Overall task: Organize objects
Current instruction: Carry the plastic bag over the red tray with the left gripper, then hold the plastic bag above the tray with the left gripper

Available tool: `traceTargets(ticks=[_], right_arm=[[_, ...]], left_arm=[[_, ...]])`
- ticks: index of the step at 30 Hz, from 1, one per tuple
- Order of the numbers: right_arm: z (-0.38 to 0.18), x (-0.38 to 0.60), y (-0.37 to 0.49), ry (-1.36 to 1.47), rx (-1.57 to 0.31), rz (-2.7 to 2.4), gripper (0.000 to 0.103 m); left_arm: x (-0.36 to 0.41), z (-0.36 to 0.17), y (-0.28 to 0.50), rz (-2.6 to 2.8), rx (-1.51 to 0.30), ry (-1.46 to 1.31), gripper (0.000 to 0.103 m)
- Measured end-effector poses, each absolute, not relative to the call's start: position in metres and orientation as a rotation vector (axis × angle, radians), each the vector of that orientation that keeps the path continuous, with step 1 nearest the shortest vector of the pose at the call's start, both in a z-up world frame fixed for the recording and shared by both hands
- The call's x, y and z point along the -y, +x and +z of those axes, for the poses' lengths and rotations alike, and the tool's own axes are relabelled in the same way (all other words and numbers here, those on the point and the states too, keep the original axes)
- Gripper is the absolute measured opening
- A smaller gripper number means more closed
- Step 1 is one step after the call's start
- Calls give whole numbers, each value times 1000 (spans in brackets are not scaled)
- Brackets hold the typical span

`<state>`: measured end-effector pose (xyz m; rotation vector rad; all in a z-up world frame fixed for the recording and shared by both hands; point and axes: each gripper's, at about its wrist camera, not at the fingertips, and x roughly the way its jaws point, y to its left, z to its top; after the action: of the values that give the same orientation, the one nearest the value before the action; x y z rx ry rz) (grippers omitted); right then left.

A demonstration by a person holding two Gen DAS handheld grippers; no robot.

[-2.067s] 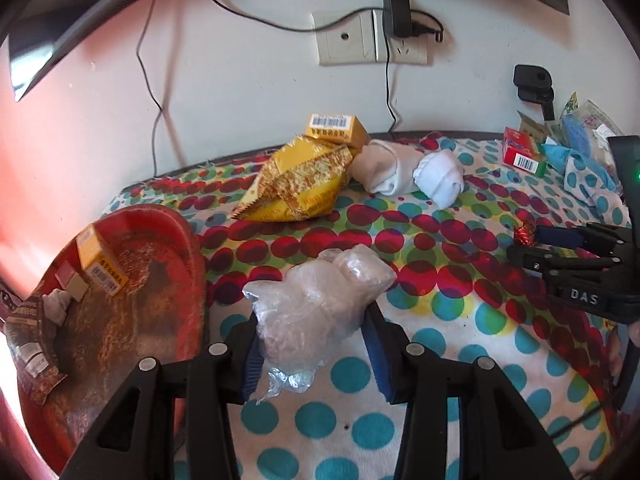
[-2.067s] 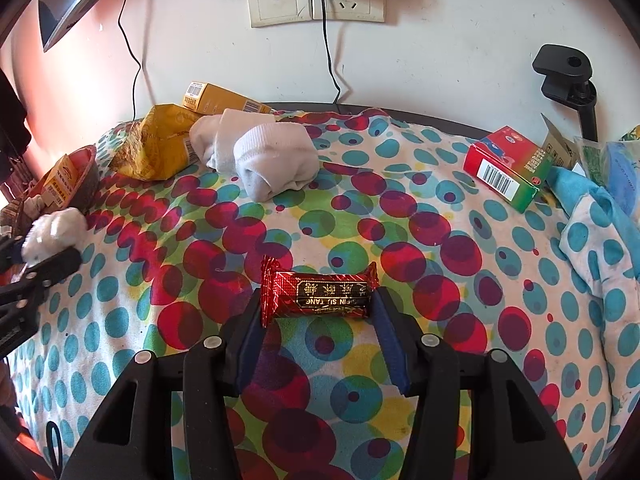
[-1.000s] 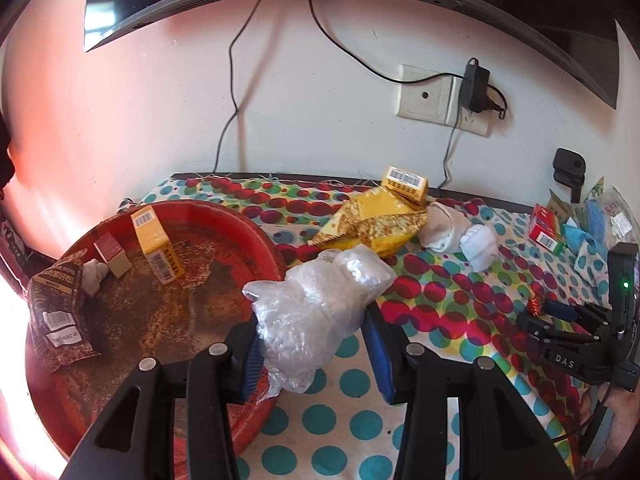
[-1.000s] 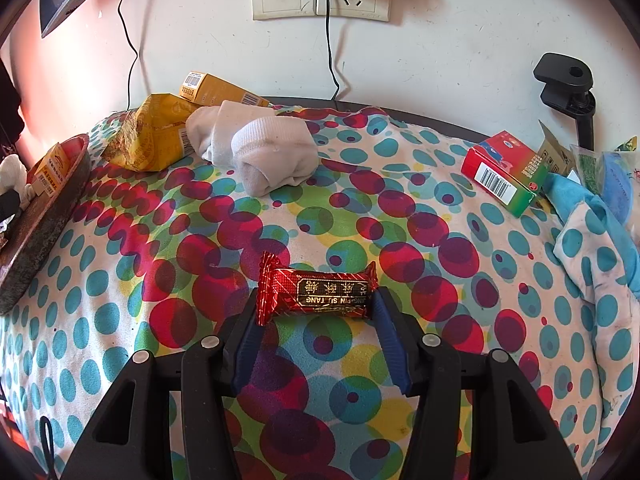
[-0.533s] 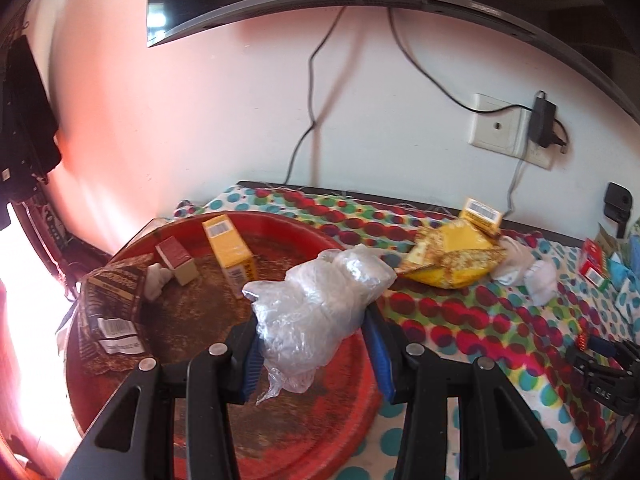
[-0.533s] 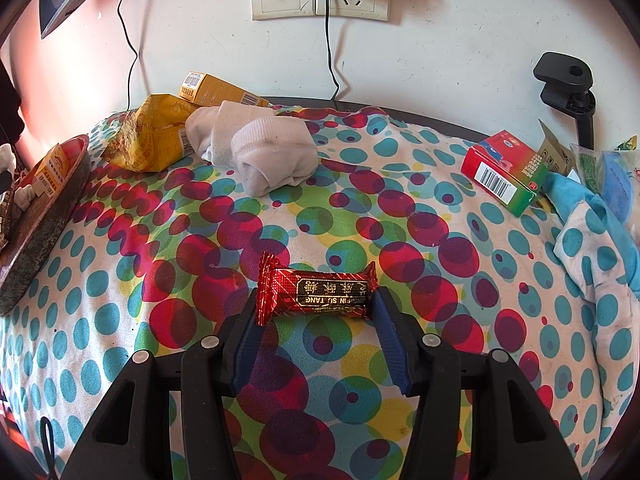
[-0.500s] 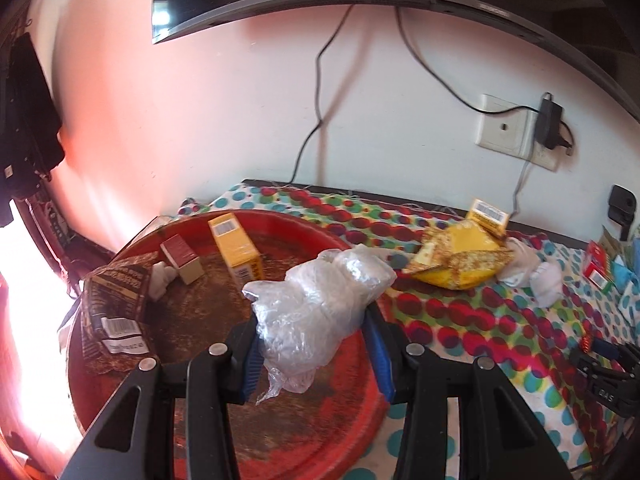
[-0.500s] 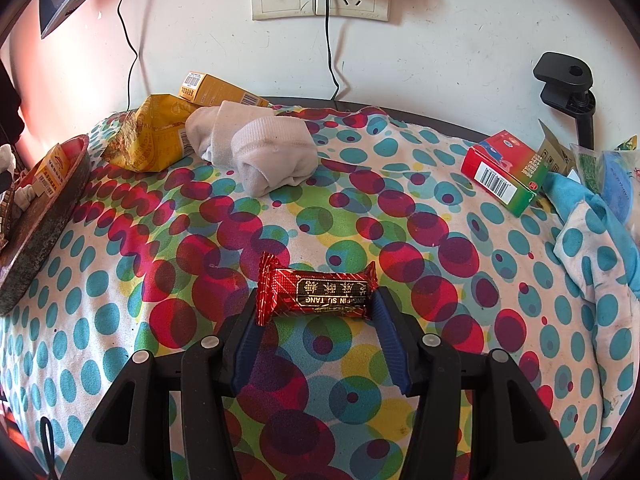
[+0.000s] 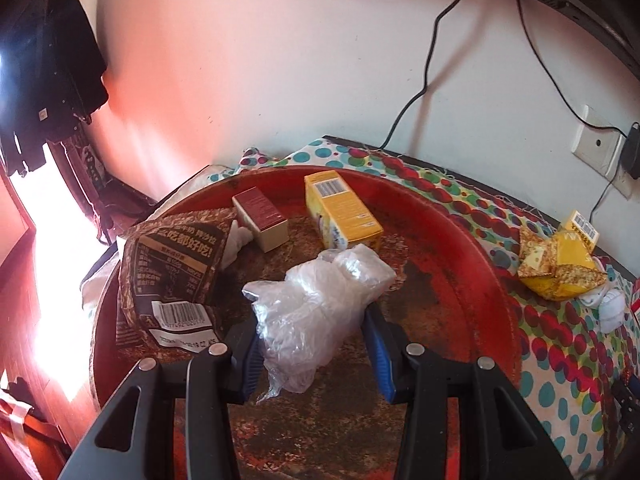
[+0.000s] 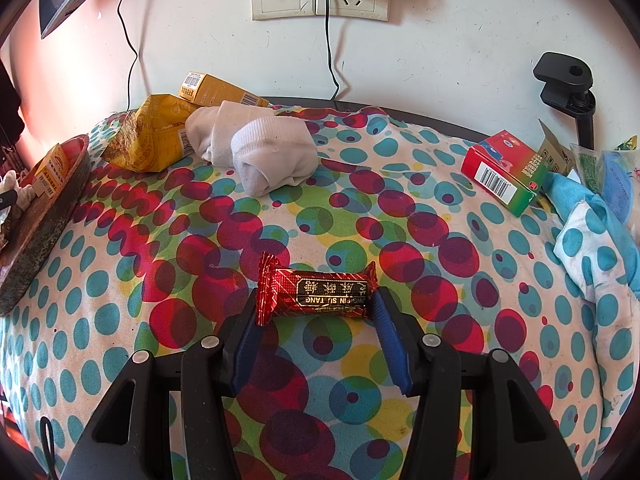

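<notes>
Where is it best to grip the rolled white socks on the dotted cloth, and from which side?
Probably across the rounded front roll of the white socks, coming from above: this bulge stands free on the cloth, while the back end lies against the yellow bag.

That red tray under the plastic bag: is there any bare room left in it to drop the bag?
Yes. The red tray is crowded along its far and left side: brown snack packet, small maroon box, yellow carton. The rusty floor nearer the camera and toward the right rim, beneath the held plastic bag, is bare.
</notes>
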<state>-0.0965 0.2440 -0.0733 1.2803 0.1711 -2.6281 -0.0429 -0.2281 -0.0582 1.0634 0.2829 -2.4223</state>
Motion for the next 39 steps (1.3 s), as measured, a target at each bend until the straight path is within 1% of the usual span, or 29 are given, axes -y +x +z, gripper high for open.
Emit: traceTargets(ticks=[9,12,13,19,23,24,25,39], right_arm=[[-73,-243,-97,1280,-172,-2628,51],[-73,-243,-97,1280,-172,-2628,51],[-73,-244,-97,1280,-171,-2628,51],[-74,-244,-97,1280,-173,-2629,51],[-74,-244,-97,1280,-172,-2628,51],[-74,-244,-97,1280,-173,-2628,51],[-74,-243,-97,1280,-174,-2629,51],[-73,-242,-97,1282,-170,-2628,52]], left_arm=[[252,-71,-39,-2332,-328,1081,45],[249,-70,-39,-2325,-297,1079,46],[249,-71,-40,-2319,-298,1080,48],[249,-72,-42,-2304,-295,1088,49],[243,-69,-42,-2293,-249,1059,53],[240,-66,-41,-2289,-235,1041,57],[238,-65,-40,-2287,-231,1027,58],[184,-49,-39,-2478,-207,946,59]])
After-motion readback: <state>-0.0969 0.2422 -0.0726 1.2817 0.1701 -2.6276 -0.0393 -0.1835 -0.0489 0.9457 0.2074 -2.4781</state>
